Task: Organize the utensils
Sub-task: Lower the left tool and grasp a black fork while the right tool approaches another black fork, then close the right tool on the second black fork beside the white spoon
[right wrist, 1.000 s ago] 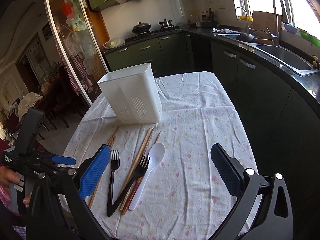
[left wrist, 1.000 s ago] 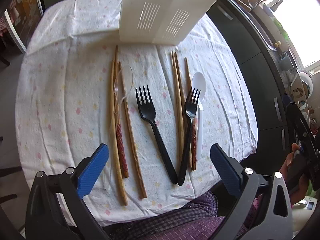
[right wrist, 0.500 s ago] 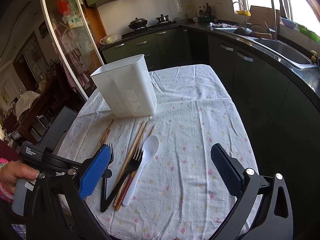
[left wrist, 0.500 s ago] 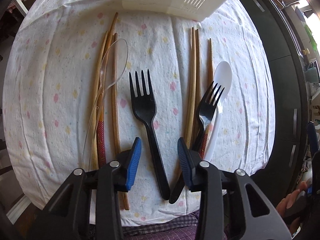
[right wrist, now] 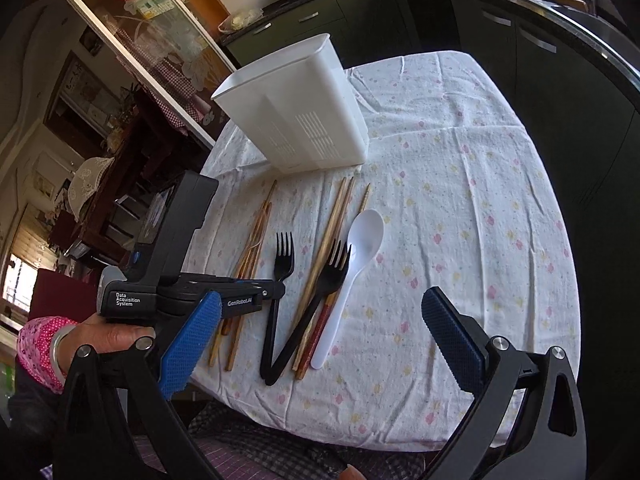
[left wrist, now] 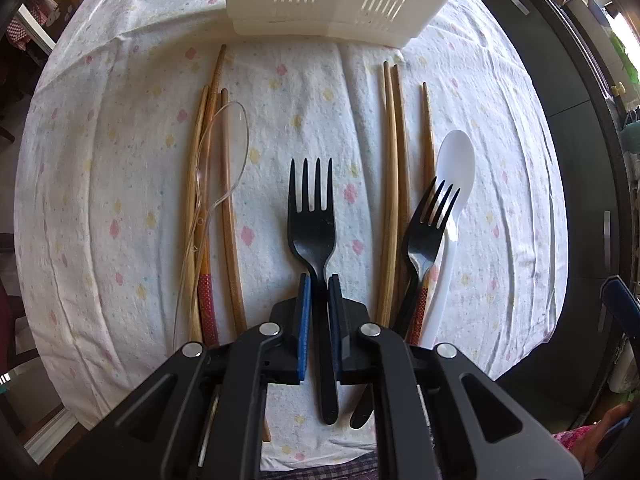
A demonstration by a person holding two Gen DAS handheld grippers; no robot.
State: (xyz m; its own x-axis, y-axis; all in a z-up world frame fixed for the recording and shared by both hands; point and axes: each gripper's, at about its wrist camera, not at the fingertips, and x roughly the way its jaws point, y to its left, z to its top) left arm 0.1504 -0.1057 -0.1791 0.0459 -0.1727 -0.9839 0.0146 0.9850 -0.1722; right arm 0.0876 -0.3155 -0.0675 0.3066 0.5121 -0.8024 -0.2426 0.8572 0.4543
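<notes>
The left tongs (left wrist: 319, 280) point straight down and have just been closing; their blue pads now pinch the handle of a black fork (left wrist: 314, 224) that lies flat on the cloth-covered tabletop (left wrist: 100, 160), tines toward the white basket (left wrist: 320, 8). Left of it lie wooden chopsticks (left wrist: 224, 200) with a clear spoon (left wrist: 216, 168) across them. To its right are more chopsticks (left wrist: 394, 184), a second black fork (left wrist: 426, 236) resting over them, and a white spoon (left wrist: 454, 184). The right tongs (right wrist: 320, 340) hang spread wide above the tabletop's near edge, holding nothing.
</notes>
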